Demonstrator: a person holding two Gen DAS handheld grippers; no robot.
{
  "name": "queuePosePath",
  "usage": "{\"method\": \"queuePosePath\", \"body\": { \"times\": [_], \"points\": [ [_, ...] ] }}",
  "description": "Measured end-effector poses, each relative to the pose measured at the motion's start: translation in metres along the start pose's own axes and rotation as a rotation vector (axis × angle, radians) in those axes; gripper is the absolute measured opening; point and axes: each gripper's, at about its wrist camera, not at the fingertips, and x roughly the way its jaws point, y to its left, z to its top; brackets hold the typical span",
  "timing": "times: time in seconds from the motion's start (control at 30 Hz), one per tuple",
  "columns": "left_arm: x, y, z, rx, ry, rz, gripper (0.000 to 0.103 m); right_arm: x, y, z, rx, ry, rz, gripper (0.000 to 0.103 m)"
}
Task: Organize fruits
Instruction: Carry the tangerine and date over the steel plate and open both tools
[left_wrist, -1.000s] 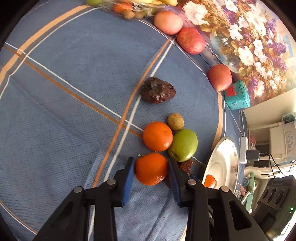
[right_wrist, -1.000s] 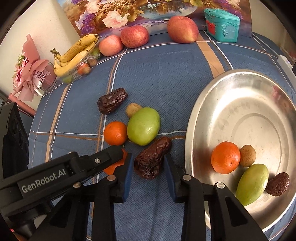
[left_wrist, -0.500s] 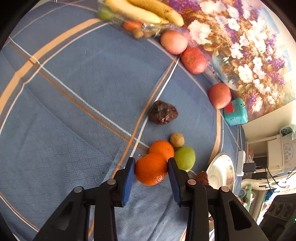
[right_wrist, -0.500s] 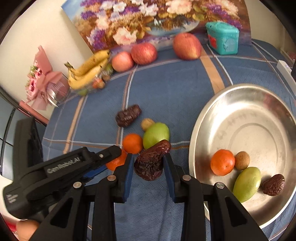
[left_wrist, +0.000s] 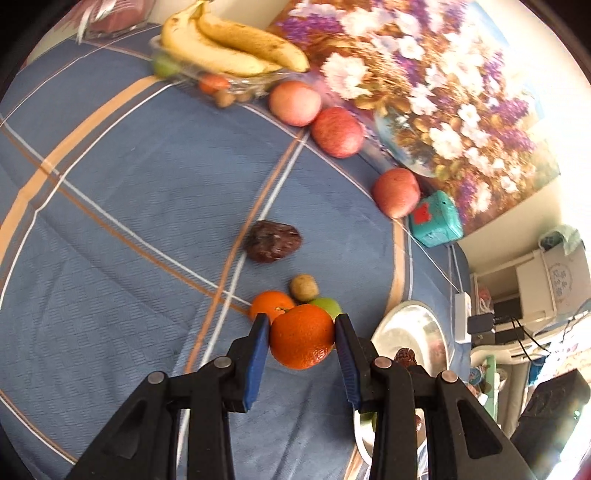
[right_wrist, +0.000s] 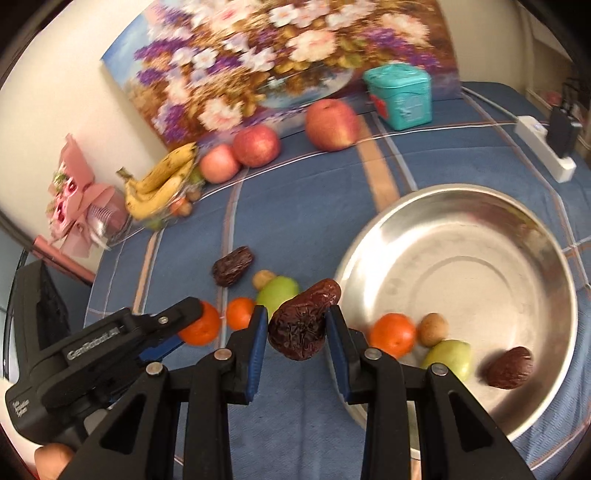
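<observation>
Fruits are clamped: left gripper (left_wrist: 301, 332) holds an orange (left_wrist: 302, 336), right gripper (right_wrist: 295, 326) a date (right_wrist: 303, 325). Early release risks missing the metal bowl (right_wrist: 554, 266).

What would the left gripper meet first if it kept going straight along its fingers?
Probably the loose orange and green fruit just beyond the orange held in the left gripper. The gripper looks raised, so depth is unclear; it may pass above them.
</observation>
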Motion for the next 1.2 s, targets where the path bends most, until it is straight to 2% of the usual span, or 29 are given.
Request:
{"method": "queuePosePath", "body": {
  "times": [0.07,0.3,0.67,0.83,1.2],
  "points": [
    [0.001,-0.004,-0.001,0.013,0.005,-0.011,0.038,-0.004,-0.011,0.002,0.025,-0.008,-0.044,0.034],
    [0.014,-0.032,-0.017,0.105,0.054,-0.058,0.038,-0.017,-0.059,0.005,0.169,-0.026,-0.104,0.034],
    [0.036,-0.096,-0.061,0.359,0.14,-0.076,0.038,-0.039,-0.117,0.003,0.323,-0.059,-0.179,0.034],
    [0.043,-0.108,-0.073,0.434,0.165,-0.064,0.038,-0.038,-0.12,0.002,0.329,-0.047,-0.193,0.034],
    [0.05,-0.107,-0.077,0.44,0.209,-0.054,0.041,-0.033,-0.114,0.003,0.311,-0.032,-0.195,0.034]
  ]
}}
